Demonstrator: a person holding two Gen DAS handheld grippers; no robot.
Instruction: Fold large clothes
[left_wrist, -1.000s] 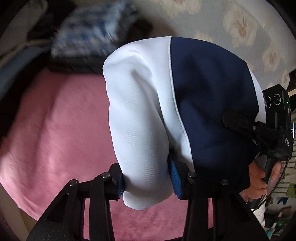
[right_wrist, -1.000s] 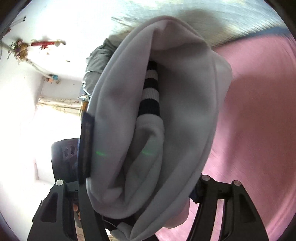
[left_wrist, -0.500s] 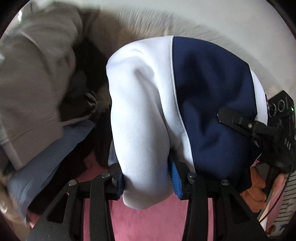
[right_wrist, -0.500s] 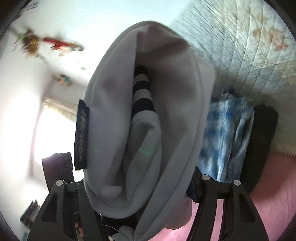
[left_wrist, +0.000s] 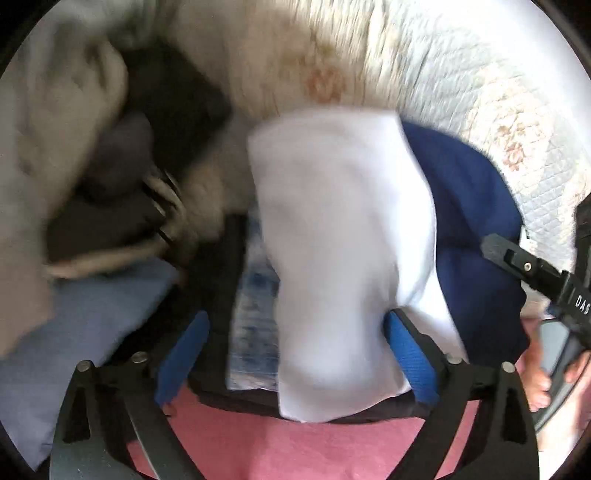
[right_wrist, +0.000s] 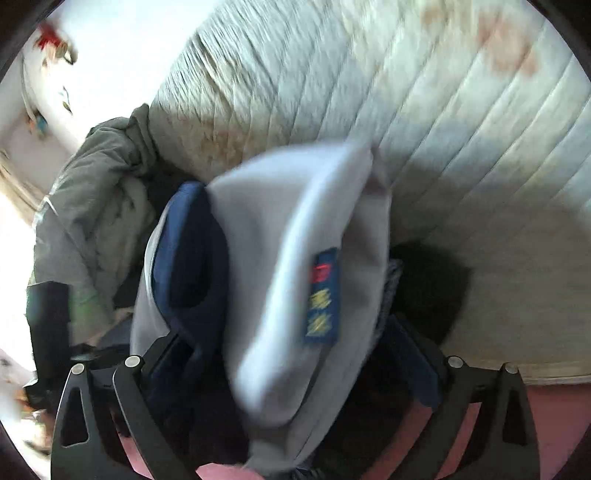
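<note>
The folded white and navy garment (left_wrist: 343, 258) lies on a stack of folded clothes, a blue-white checked piece (left_wrist: 255, 314) on a dark one. My left gripper (left_wrist: 295, 343) is open, its blue pads (left_wrist: 410, 350) spread either side of the garment's near end. In the right wrist view the same garment (right_wrist: 295, 277) shows its grey-white side, a navy panel and a blue label (right_wrist: 322, 295). My right gripper (right_wrist: 291, 369) is open around it, the left finger (right_wrist: 162, 350) and right finger (right_wrist: 417, 350) standing apart from the cloth.
A quilted floral bedcover (left_wrist: 461, 74) rises behind the stack and also shows in the right wrist view (right_wrist: 443, 129). Grey and dark clothes (left_wrist: 74, 147) and a light blue piece (left_wrist: 74, 314) lie left. Pink bedsheet (left_wrist: 295, 443) in front. The other gripper (left_wrist: 546, 280) is at right.
Both grippers carried the folded garment from over the pink sheet to the clothes stack, set it down and opened their jaws.
</note>
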